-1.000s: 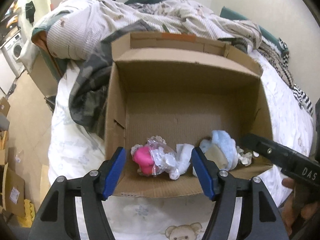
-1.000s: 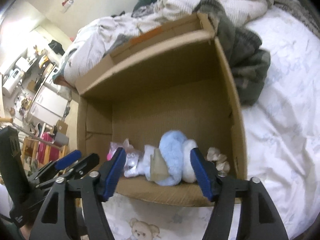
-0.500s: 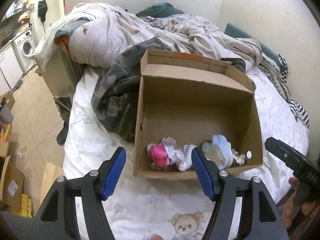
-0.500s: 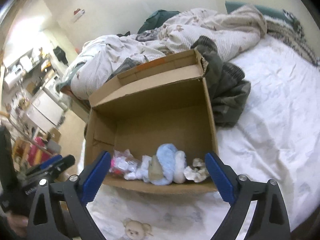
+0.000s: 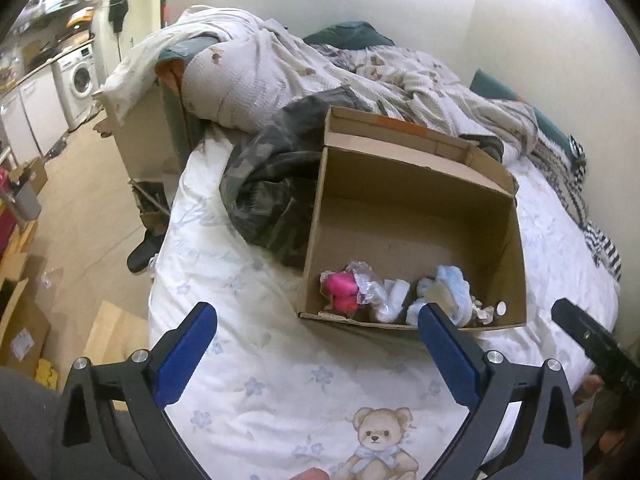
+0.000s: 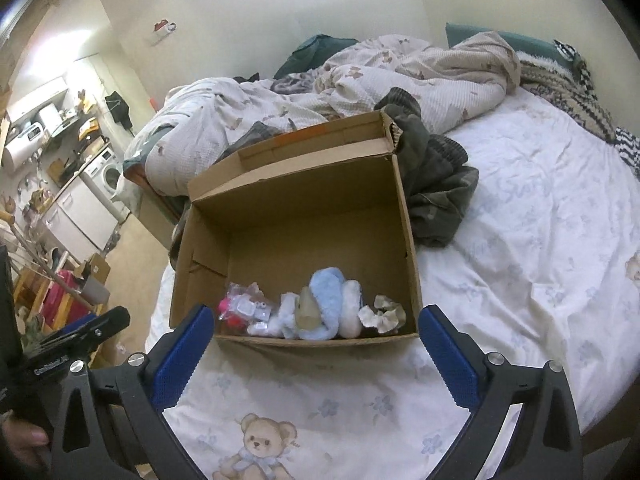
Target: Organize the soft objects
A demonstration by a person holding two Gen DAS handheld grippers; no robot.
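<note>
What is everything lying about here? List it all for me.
cardboard box: one, brown, open, on the bed
pink soft toy: one, in the box, left along the near wall
plastic-wrapped white item: one, clear wrap, beside the pink toy
blue fluffy item: one, light blue, box middle
cream scrunchie: one, box right corner
camouflage garment: one, dark green, beside the box
bedsheet: one, white, teddy-bear print
rumpled quilt: one, cream, behind the box
washing machine: one, white, far left
left gripper: blue pads, jaws opening, nothing between
right gripper: blue pads, open, empty
</note>
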